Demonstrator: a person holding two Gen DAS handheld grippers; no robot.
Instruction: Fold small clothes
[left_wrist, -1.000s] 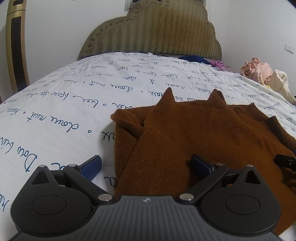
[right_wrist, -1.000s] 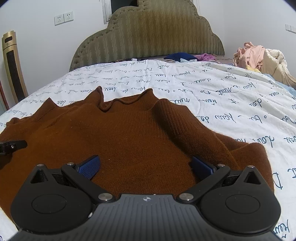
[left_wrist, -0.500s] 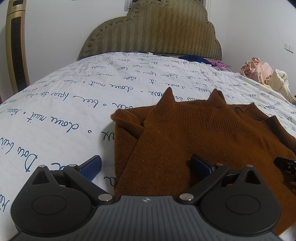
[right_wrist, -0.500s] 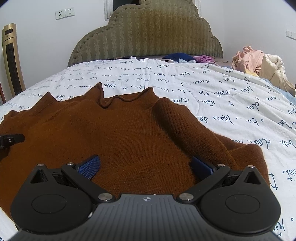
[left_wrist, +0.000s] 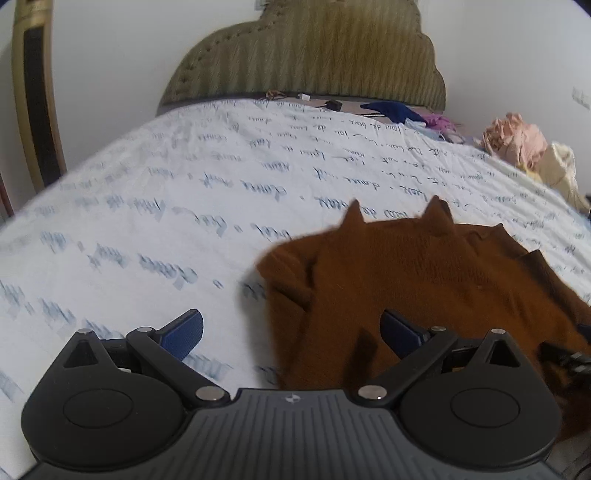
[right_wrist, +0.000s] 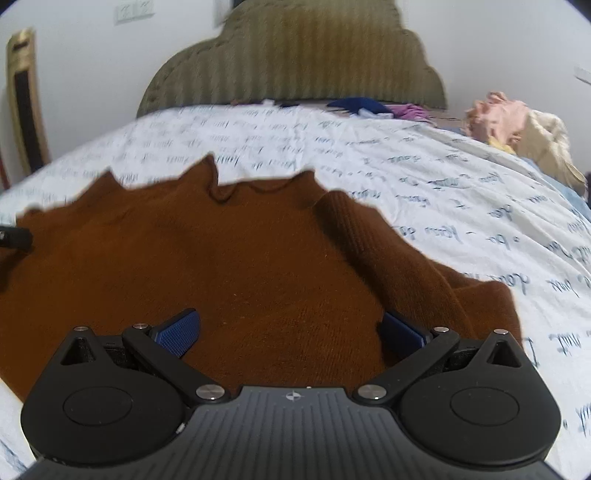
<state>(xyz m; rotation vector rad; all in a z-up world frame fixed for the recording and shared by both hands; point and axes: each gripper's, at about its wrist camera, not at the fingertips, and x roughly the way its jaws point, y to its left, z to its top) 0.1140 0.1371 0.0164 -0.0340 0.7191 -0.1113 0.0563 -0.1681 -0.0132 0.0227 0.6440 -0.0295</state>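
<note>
A plain rust-brown knitted sweater (right_wrist: 240, 266) lies on a white bedsheet printed with blue handwriting (right_wrist: 424, 173). The ribbed padded headboard (right_wrist: 295, 66) is olive green.

Both wrist cameras sit low and close over the bed (left_wrist: 155, 206), facing its headboard (left_wrist: 306, 59). The left view looks from the brown sweater's (left_wrist: 424, 280) left edge; the right view hangs over its middle. Both share sweater, headboard and the far-right clothes pile (right_wrist: 517, 122).

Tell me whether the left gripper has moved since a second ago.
Yes. In the left wrist view, the headboard sits lower and the brown sweater farther right and lower, so the left gripper tilted up and leftward.
</note>
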